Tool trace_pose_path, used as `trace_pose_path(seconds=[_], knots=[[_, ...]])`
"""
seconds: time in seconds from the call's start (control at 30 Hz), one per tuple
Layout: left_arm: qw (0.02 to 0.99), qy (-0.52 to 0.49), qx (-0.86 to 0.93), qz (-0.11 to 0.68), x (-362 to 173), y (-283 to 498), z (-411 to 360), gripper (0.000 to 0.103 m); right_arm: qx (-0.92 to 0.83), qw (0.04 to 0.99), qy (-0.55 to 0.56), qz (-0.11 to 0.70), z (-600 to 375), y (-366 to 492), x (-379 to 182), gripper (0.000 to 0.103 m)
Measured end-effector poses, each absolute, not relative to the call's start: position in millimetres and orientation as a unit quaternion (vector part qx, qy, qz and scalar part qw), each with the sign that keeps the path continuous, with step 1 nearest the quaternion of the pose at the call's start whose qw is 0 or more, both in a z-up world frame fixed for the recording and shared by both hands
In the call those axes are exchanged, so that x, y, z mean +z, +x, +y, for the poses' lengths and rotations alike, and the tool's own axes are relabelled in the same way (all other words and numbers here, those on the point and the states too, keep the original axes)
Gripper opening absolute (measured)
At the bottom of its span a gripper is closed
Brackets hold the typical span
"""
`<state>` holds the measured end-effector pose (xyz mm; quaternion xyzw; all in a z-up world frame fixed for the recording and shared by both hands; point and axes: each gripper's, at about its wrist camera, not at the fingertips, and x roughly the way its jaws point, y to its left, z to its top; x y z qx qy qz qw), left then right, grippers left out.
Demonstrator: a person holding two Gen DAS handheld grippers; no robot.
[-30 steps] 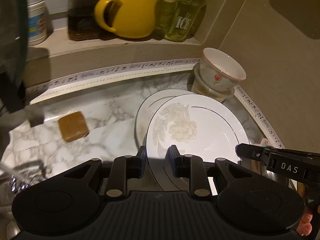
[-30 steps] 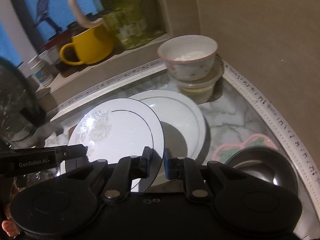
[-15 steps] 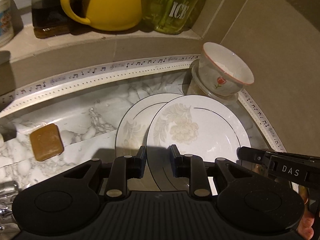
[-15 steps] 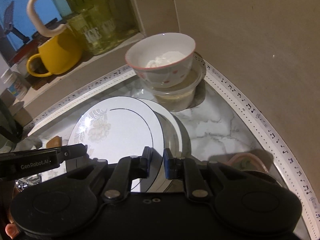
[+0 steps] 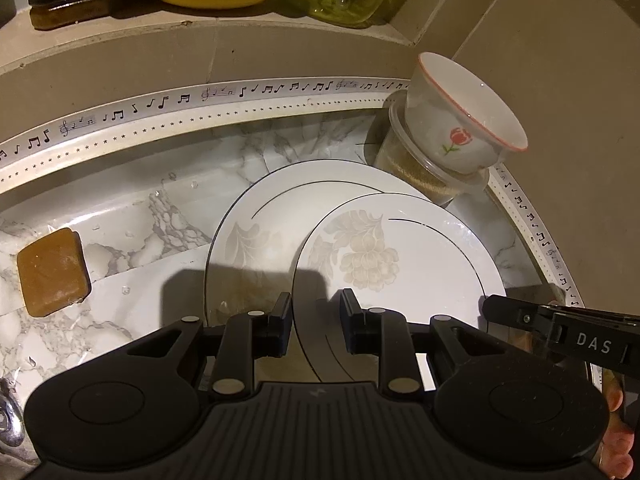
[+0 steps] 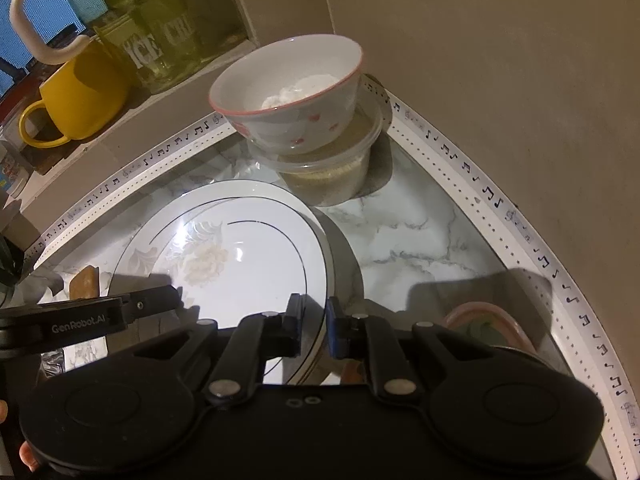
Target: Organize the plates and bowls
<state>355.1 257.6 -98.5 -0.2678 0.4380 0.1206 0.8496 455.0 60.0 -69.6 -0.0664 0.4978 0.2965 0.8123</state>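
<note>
The marble-patterned surface (image 5: 132,208), edged by a white strip printed with music notes (image 5: 168,100), carries everything, and the flat plate (image 5: 256,216) lying on it serves as the landmark here. Behind that plate a tiled ledge holds a yellow mug (image 6: 80,92) and a green glass pitcher (image 6: 160,40), well apart from the work.

Above the flat plate, and shifted toward the corner wall, a second plate (image 5: 404,256) with the same pale flower print is held tilted, its near rim lifted. It overlaps the flat plate and most likely is meant to stack on it, so both grippers share the load to keep it level and steady.

Beyond the flat plate, in the corner, a white bowl (image 6: 288,96) with a pink rim and red flowers sits tilted in the mouth of a clear plastic tub (image 6: 332,168); there is something white inside the bowl. Whether tub and plate touch I cannot tell.

To the far side of the flat plate from the bowl lies a brown block (image 5: 52,272), perhaps soap, clear of the plates.

The left gripper (image 5: 312,328) has its jaws narrow around the held plate's near rim. The right gripper (image 6: 314,328) has its jaws pinched nearly together on the rim's opposite side.
</note>
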Motion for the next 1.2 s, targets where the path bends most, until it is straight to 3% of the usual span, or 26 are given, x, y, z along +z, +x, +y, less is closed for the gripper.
trace_pose_path(seconds=[1.2], knots=[[0.861,-0.215,0.153,0.436,-96.7,353.7,269.5,0.024,0.314,0.810,-0.060,0.491,59.4,458.1,-62.1,0.008]])
